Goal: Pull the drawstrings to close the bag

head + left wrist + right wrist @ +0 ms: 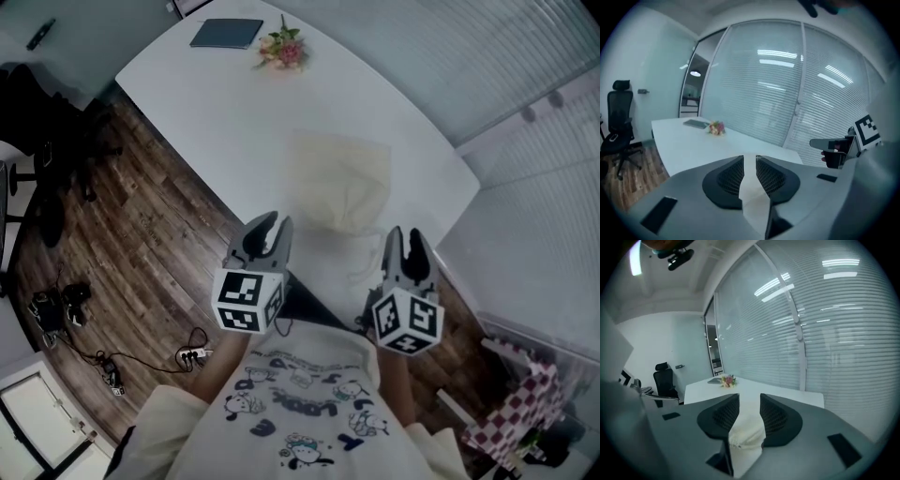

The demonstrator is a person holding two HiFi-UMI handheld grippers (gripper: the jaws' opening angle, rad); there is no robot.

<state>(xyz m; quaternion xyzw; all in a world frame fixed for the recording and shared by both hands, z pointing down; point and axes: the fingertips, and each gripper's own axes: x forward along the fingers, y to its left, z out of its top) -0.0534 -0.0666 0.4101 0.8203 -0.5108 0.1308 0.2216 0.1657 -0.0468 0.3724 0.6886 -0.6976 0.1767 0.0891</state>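
A cream cloth drawstring bag [342, 183] lies flat on the white table [225, 112], its gathered mouth toward me. Its thin strings trail near the table's near edge, faint and hard to trace. Both grippers hover over that edge, short of the bag. My left gripper [266, 227] stands left of the bag's mouth with a narrow gap between its jaws and only bare table showing through [750, 160]. My right gripper [405, 240] stands to the right, jaws apart. In the right gripper view [750, 398] the bag [746, 437] lies below and beyond the jaws, untouched.
A dark notebook [227, 33] and a small bunch of flowers [284, 49] sit at the table's far end. A glass wall with blinds [525, 75] runs along the right. A black office chair [618, 126] and floor cables [112, 361] are on the left.
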